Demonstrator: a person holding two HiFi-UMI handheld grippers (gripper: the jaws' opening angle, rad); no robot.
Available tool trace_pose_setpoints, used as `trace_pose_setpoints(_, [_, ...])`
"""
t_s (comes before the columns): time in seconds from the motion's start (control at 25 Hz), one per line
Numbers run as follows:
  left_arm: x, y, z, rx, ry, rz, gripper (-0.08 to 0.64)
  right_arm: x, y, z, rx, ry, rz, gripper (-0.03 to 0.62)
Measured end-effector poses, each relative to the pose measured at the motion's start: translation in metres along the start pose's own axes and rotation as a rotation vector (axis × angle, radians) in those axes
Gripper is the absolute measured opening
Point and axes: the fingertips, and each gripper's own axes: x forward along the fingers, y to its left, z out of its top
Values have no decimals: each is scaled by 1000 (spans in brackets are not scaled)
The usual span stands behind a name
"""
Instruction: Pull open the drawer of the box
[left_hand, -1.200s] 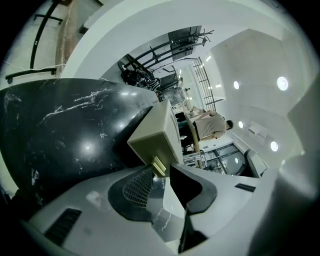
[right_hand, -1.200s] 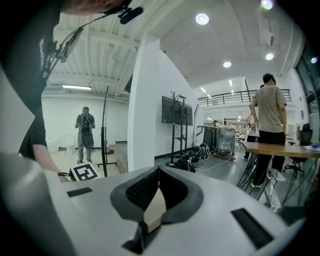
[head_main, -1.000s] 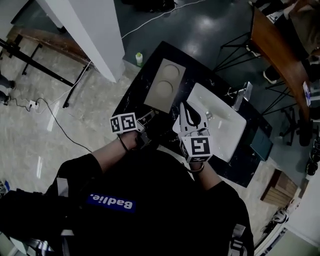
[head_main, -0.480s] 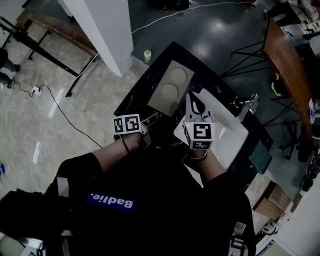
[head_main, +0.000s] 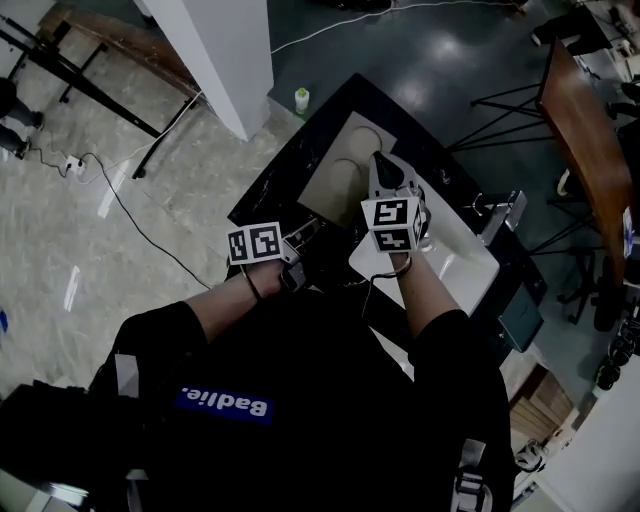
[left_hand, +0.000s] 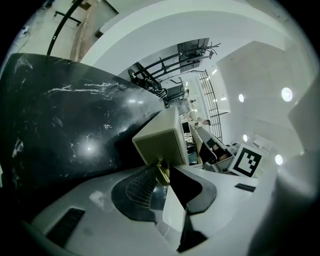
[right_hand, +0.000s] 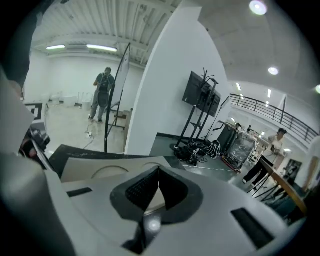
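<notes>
1. Both forearms reach out over a black marble table (head_main: 272, 195), which takes up the near ground.
2. The left gripper (left_hand: 161, 176) is at the near face of the box (head_main: 335, 170). Its fingers are closed on a small brass knob (left_hand: 163, 169) that sticks out of the drawer (left_hand: 157, 145).
3. The box is beige with two round hollows in its top. It stands on the table just left of a white sink (head_main: 465, 265).
4. The right gripper (right_hand: 159, 172) hangs over the top of the box. Its fingers are pressed together with nothing between them.
5. A second ago the right gripper was over the sink; it has since moved forward and left, over the box. The left gripper has kept its place at the box's front.
6. Further off, a tap (head_main: 497, 215) stands at the sink's far side. A white pillar (head_main: 225, 50) rises from the floor, with a small green bottle (head_main: 301, 100) near its foot. A person (right_hand: 103, 92) stands well away across the hall.
</notes>
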Motion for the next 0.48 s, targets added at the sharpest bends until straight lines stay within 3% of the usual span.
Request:
trace_pose_setpoints(0.28, [1, 0, 0, -14, -12, -18, 80, 37, 1, -31, -269, 155, 29, 0])
trace_pose_setpoints(0.48, [2, -1, -1, -43, -26, -35, 72, 45, 5, -32, -415, 187, 38, 0])
